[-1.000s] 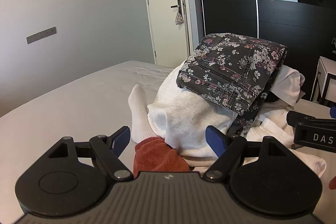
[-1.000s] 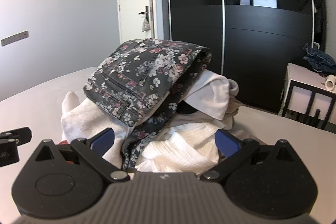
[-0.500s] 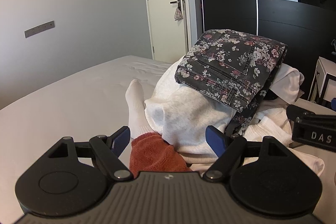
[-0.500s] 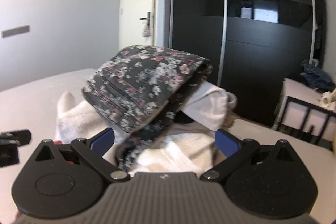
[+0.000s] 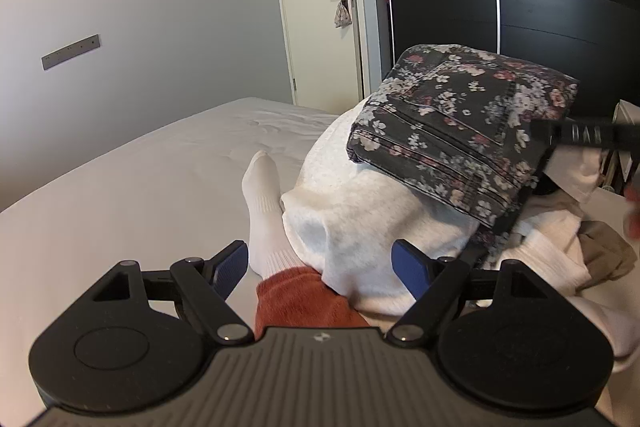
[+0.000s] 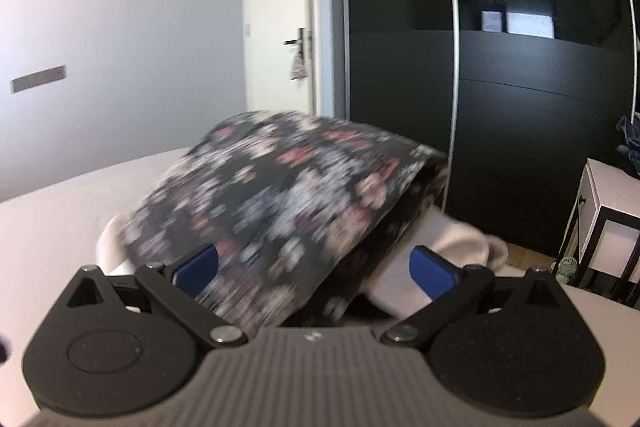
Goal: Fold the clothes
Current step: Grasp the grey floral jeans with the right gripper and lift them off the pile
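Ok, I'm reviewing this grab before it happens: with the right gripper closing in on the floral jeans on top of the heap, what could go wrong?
1. The floral jeans sit tilted atop the white sweater; a pull may slide them off the pile.
2. The right gripper, open, may also catch white cloth underneath.
3. The white sock and rust-red garment by the open left gripper could be dragged along.

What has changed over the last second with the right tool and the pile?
The right tool has moved up and in toward the floral jeans, which now fill its blurred view; its fingers are open, gripping nothing. The left tool stays open and low by the orange cloth. The pile looks undisturbed.
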A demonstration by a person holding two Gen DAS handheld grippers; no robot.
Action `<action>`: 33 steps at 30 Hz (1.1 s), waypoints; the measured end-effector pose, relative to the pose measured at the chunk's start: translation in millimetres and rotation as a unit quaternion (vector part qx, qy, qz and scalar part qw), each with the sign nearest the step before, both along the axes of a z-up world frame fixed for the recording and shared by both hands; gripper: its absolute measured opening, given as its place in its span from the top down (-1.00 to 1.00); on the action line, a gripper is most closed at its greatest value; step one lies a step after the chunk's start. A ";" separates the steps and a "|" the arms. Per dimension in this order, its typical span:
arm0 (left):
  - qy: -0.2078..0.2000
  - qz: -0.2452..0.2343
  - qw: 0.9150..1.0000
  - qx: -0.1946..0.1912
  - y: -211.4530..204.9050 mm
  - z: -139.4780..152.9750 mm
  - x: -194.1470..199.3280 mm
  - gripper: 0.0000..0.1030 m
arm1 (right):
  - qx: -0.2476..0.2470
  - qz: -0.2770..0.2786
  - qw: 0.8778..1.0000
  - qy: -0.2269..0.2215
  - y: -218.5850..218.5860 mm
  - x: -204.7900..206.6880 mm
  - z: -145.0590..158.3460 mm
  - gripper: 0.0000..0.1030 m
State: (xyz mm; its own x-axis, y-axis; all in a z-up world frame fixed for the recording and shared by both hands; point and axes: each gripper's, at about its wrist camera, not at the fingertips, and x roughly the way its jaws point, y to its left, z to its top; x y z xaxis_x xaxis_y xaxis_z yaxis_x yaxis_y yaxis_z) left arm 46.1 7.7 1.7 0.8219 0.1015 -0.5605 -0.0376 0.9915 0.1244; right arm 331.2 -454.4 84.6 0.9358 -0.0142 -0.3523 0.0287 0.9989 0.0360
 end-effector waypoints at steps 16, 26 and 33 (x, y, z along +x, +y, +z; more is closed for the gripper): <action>0.010 0.015 1.000 0.019 24.0 -4.9 23.9 -0.81 | -0.027 0.073 0.997 -0.023 4.4 88.8 38.1 0.72; -0.048 0.066 0.996 0.025 54.5 51.0 -21.4 -0.81 | -0.069 0.240 0.963 -0.104 104.8 27.1 152.2 0.85; -0.097 0.114 0.988 0.034 83.2 89.8 -67.9 -0.81 | -0.072 0.304 0.931 -0.191 181.4 -27.6 240.7 0.87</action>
